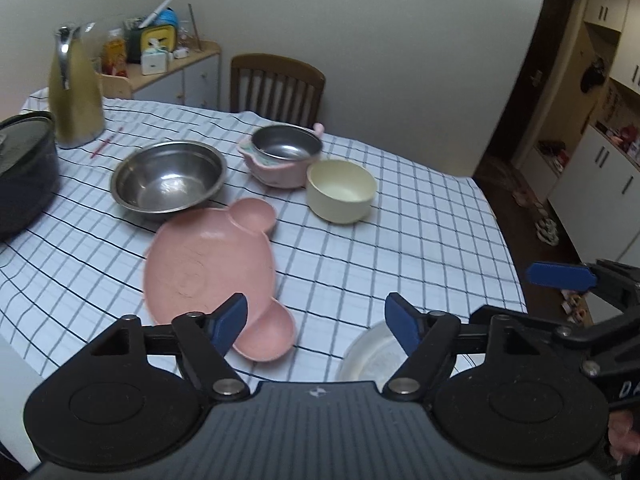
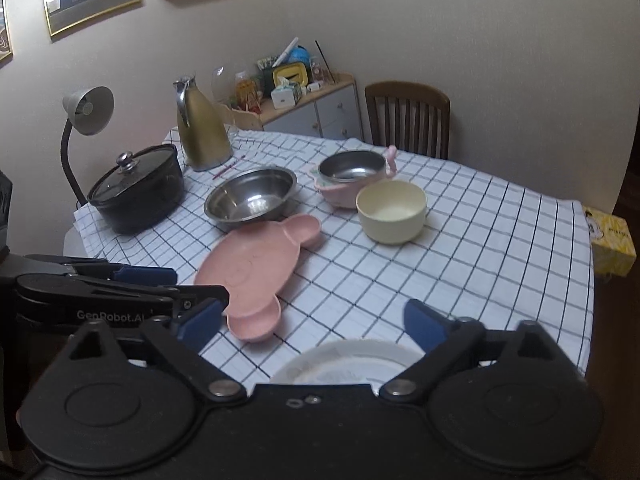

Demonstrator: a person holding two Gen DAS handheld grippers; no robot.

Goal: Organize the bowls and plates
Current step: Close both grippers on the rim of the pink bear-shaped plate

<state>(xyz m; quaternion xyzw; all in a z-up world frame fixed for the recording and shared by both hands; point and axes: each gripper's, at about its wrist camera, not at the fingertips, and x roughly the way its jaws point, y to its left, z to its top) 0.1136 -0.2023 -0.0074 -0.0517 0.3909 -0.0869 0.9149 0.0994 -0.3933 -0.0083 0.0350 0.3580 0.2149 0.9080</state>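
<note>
Checked tablecloth (image 2: 480, 248) lies bare toward its right edge; both hand-held grippers, left (image 1: 316, 316) and right (image 2: 316, 320), spread, empty.

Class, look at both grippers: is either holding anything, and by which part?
Nothing is held. The left gripper and right gripper are both open above the table.

Both wrist views look down across the checked table (image 1: 400, 240) from its near edge, sharing the dishes.

both hand-held grippers, left hand-held gripper (image 1: 316, 318) and right hand-held gripper (image 2: 314, 322), jaws apart, empty, side by side
</note>
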